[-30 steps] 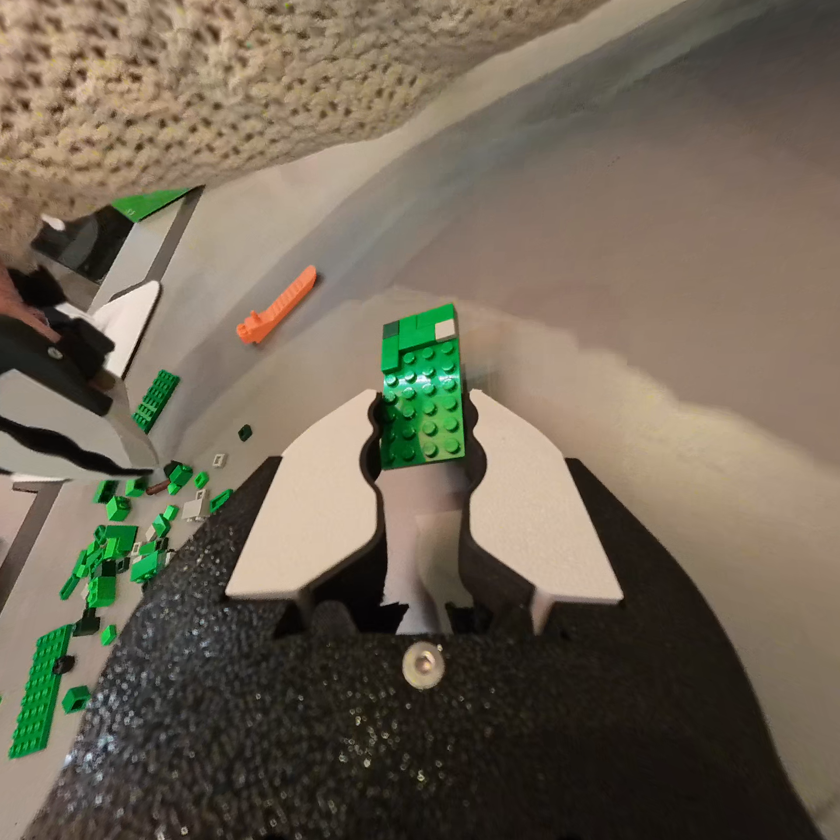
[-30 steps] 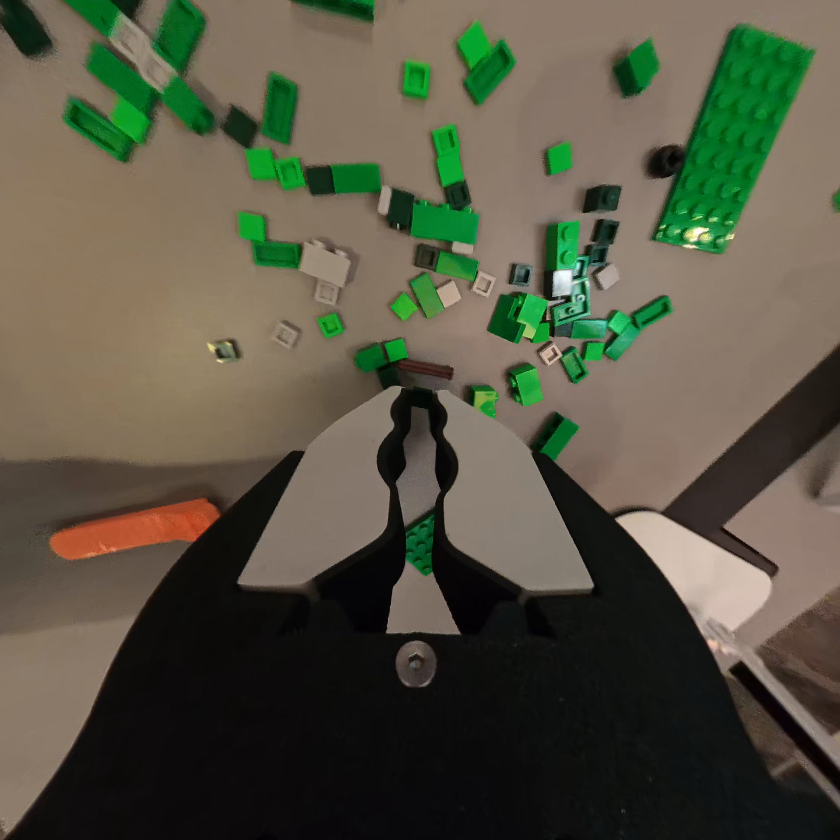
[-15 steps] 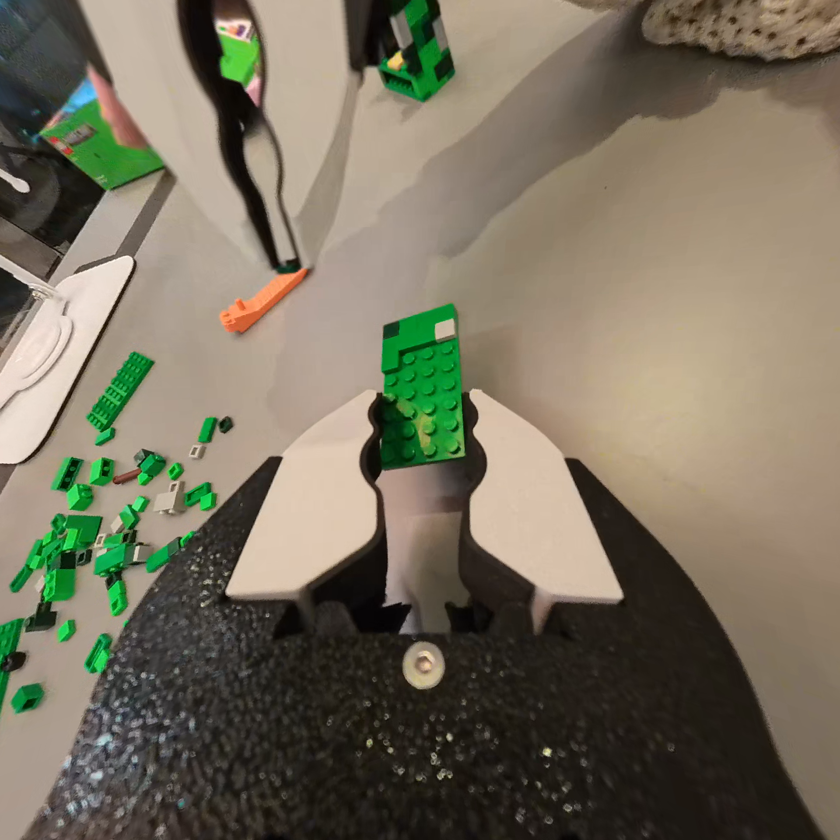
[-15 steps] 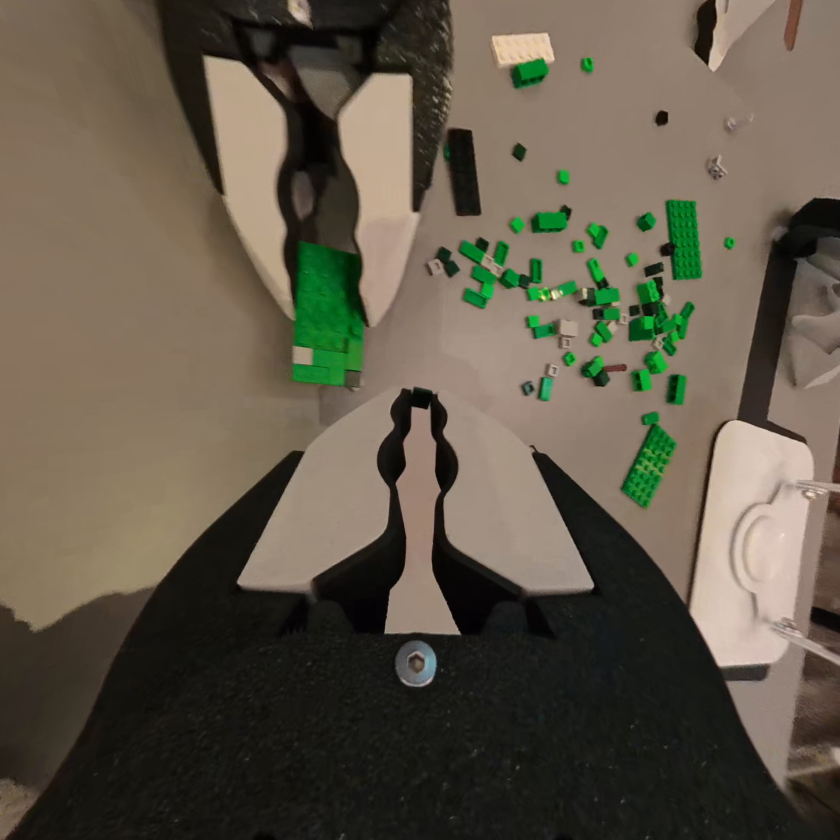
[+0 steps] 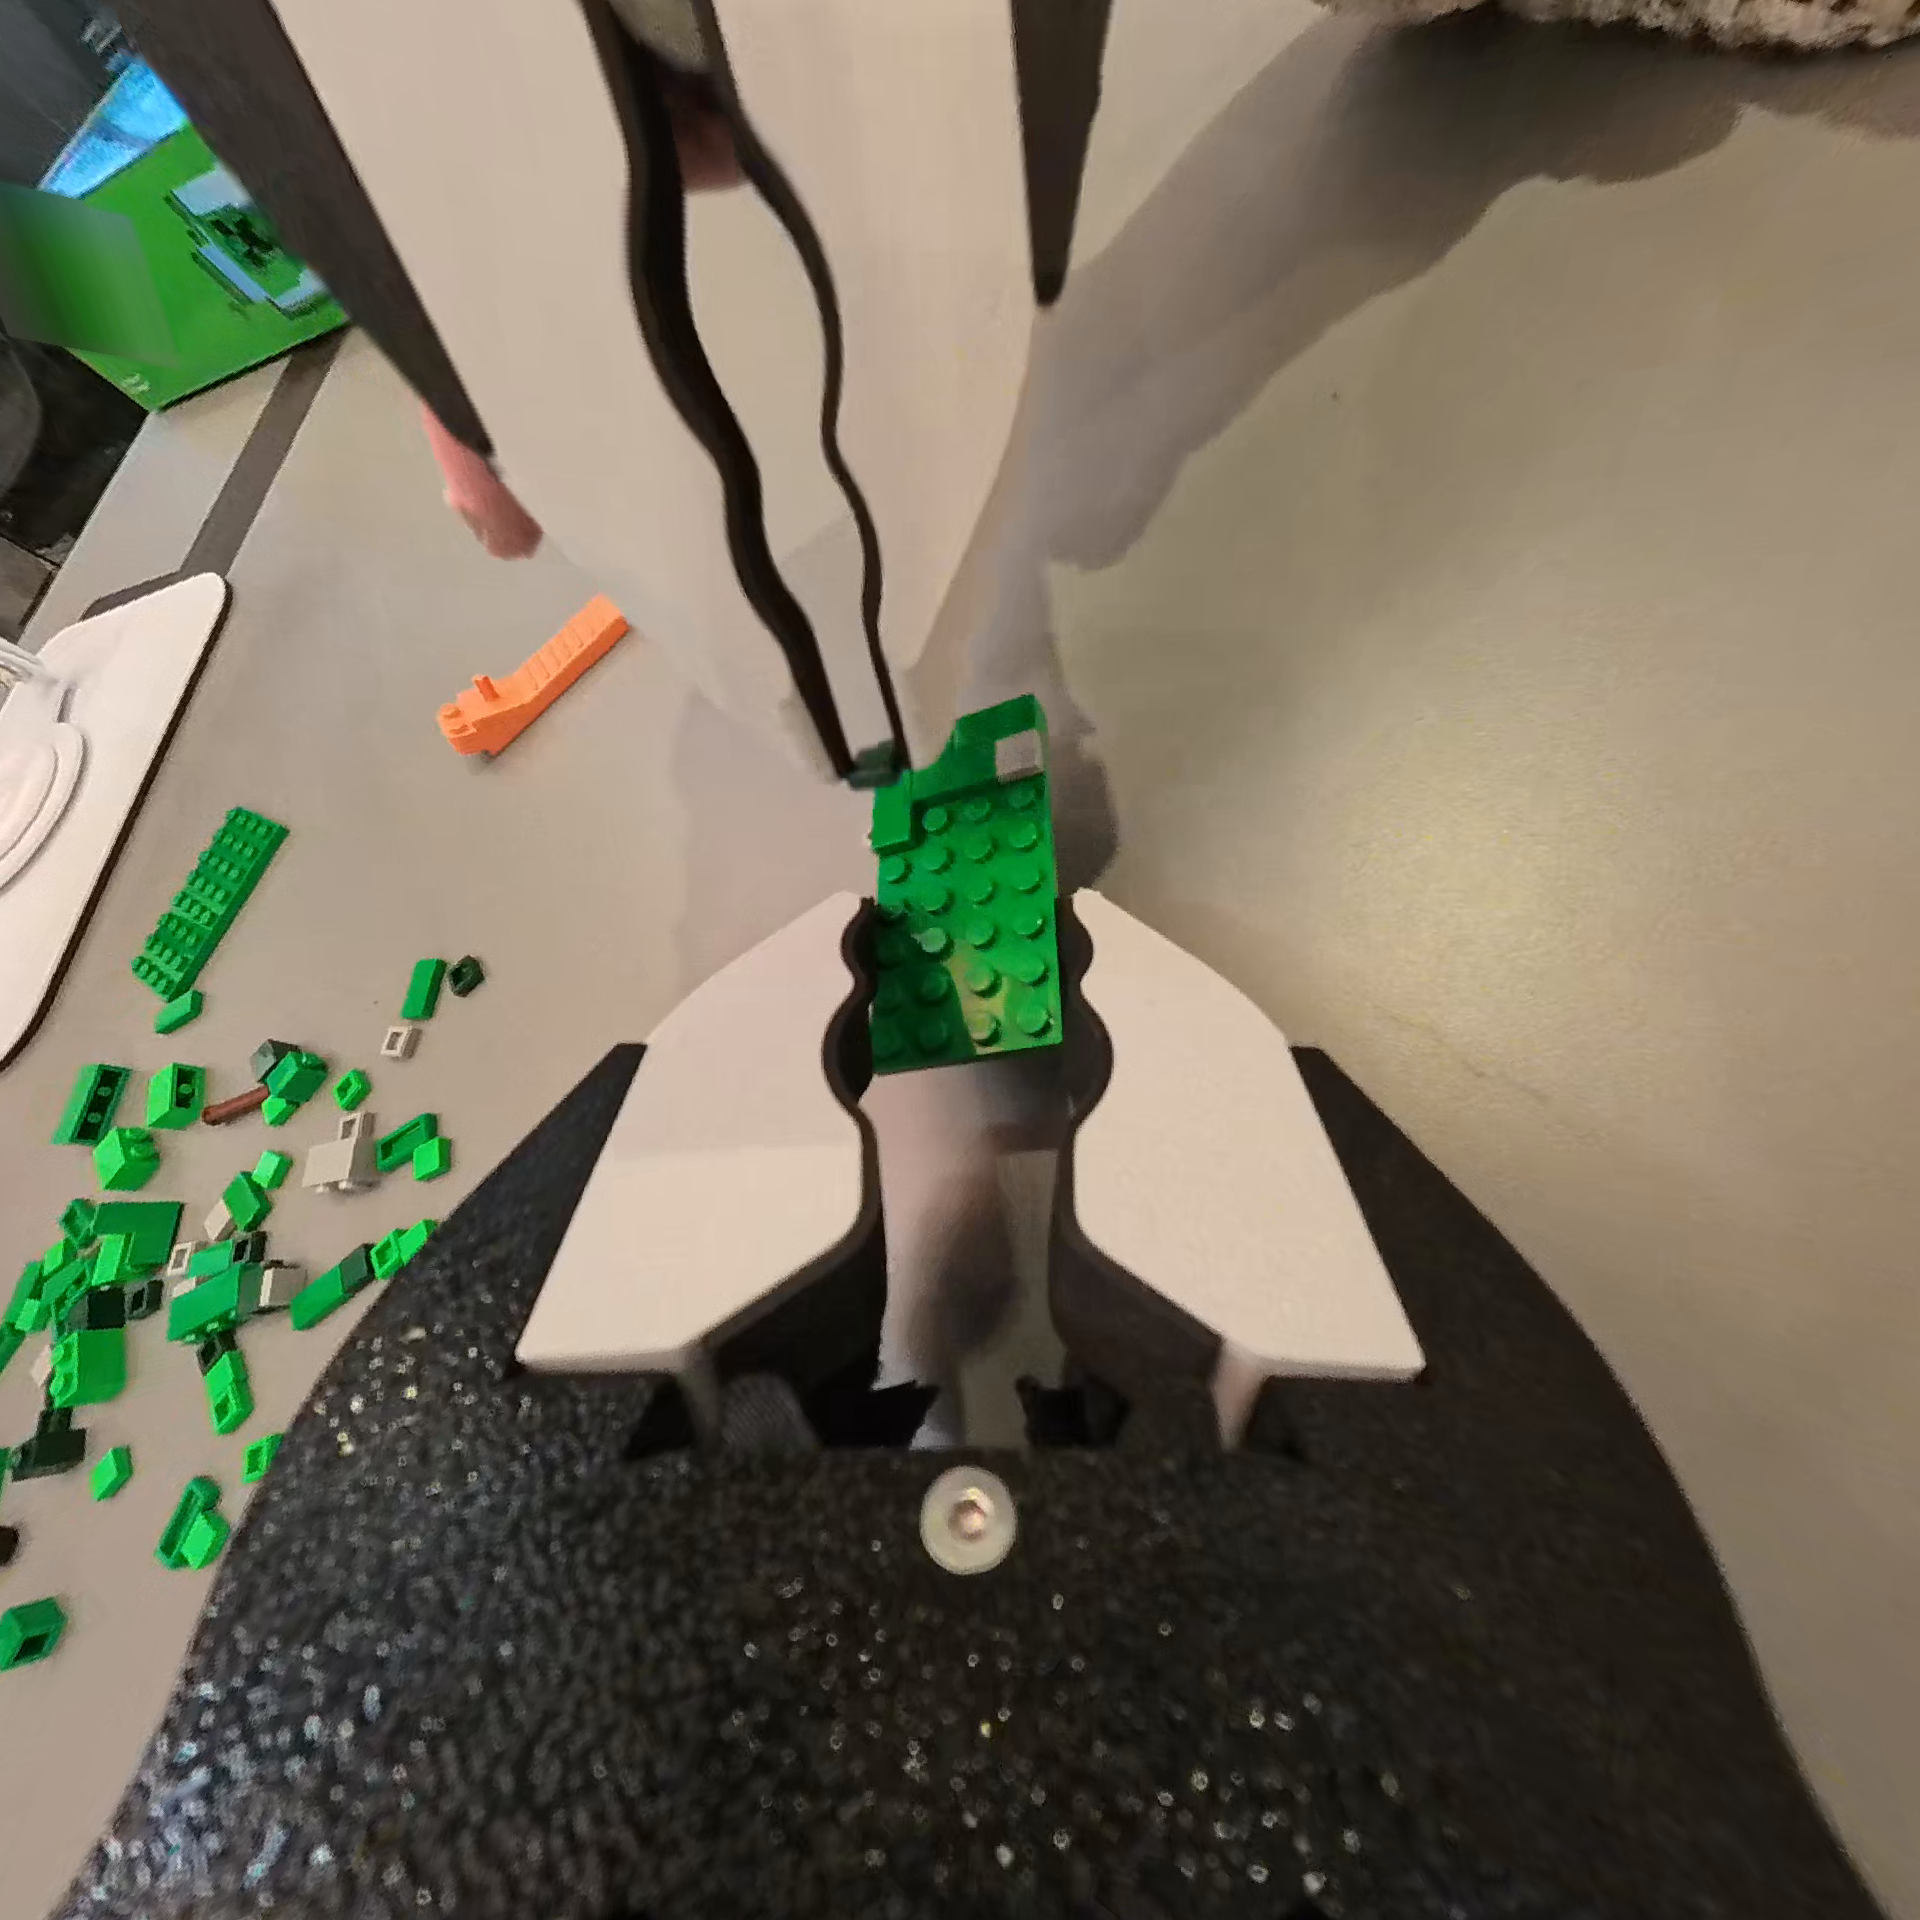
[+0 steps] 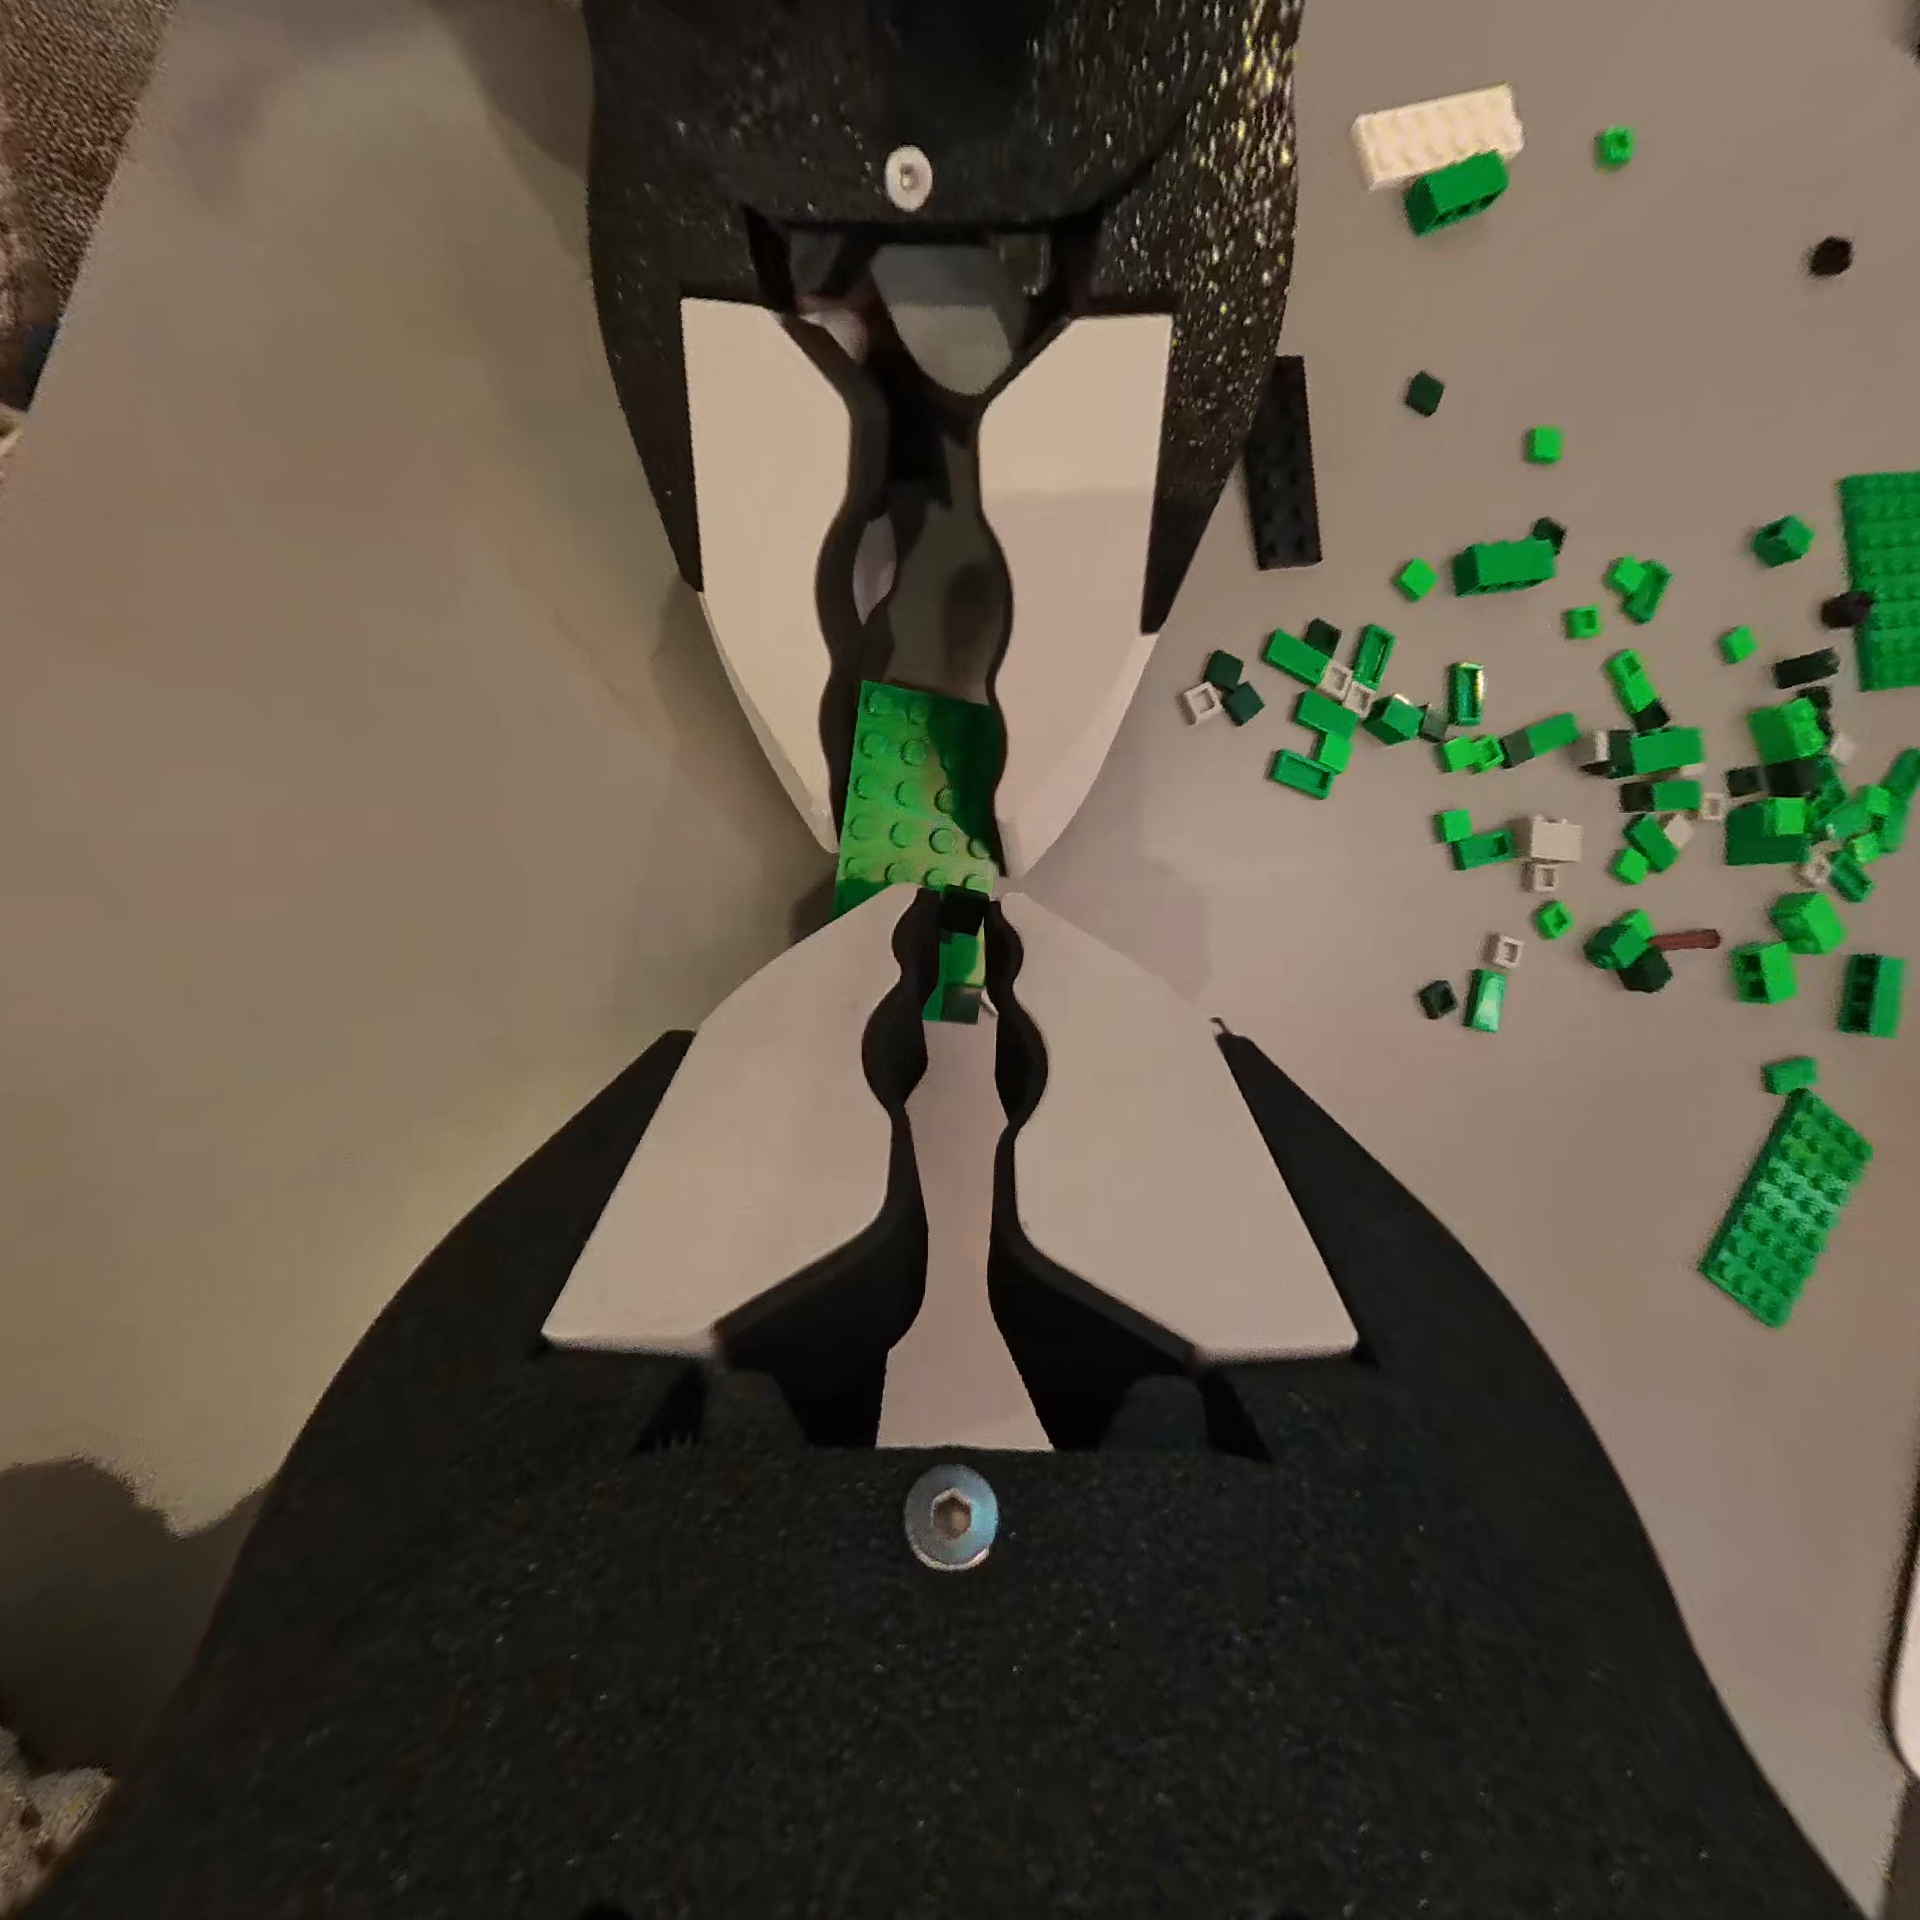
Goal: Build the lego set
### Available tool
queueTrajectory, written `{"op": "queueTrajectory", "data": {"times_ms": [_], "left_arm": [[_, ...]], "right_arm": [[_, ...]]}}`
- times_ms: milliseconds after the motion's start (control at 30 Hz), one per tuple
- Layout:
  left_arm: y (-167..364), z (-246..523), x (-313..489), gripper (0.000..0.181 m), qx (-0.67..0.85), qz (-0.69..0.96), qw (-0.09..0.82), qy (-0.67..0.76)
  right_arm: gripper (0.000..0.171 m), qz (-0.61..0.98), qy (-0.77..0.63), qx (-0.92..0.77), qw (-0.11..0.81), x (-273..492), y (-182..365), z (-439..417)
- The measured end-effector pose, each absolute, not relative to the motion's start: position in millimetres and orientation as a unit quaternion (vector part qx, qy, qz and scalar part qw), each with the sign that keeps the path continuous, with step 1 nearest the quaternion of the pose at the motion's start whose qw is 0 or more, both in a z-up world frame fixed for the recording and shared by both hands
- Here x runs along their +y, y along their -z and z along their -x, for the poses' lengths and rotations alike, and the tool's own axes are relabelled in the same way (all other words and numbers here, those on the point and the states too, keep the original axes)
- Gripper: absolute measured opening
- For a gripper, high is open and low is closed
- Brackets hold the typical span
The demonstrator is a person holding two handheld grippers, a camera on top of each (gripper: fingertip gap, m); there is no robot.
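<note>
dark green piece (image 5: 873, 771) in right gripper (image 6: 954, 906) at green plate (image 5: 966, 914) corner

Two claws (image 5: 966, 914), one orange separator (image 5: 535, 675)

Around the build: table, mat, box and knitwear

A plain grey tabletop (image 5: 1507, 831) spreads beneath and to the right of the left tongs (image 5: 966, 896). Well off to their left lies a white mat with a dark edge (image 5: 135, 665), a clear glass piece (image 5: 21, 675) resting on it at the frame's border. Farther ahead and left stands a green cardboard box (image 5: 218, 291). Cream knitted fabric (image 5: 1662, 21) hangs ahead and right of the tongs, casting a shadow on the table.
</note>
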State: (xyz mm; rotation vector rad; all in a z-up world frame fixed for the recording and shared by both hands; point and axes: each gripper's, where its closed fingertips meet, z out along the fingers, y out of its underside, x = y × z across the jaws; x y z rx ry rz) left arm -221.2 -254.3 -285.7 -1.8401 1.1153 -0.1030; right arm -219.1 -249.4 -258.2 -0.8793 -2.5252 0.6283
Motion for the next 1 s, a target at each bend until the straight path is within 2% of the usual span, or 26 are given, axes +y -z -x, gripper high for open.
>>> {"op": "queueTrajectory", "data": {"times_ms": [667, 867, 1000], "left_arm": [[286, 219, -256, 0.032, 0.478, 0.739, 0.474, 0.021], [285, 218, -256, 0.032, 0.472, 0.742, 0.476, 0.029], [284, 219, -255, 0.032, 0.457, 0.748, 0.479, 0.043]], "right_arm": [[0.009, 0.334, -0.203, -0.902, 0.183, -252, 273, 224], [0.025, 0.323, -0.199, -0.9, 0.213, -249, 260, 220], [0.038, 0.266, -0.185, -0.899, 0.295, -259, 253, 211]]}}
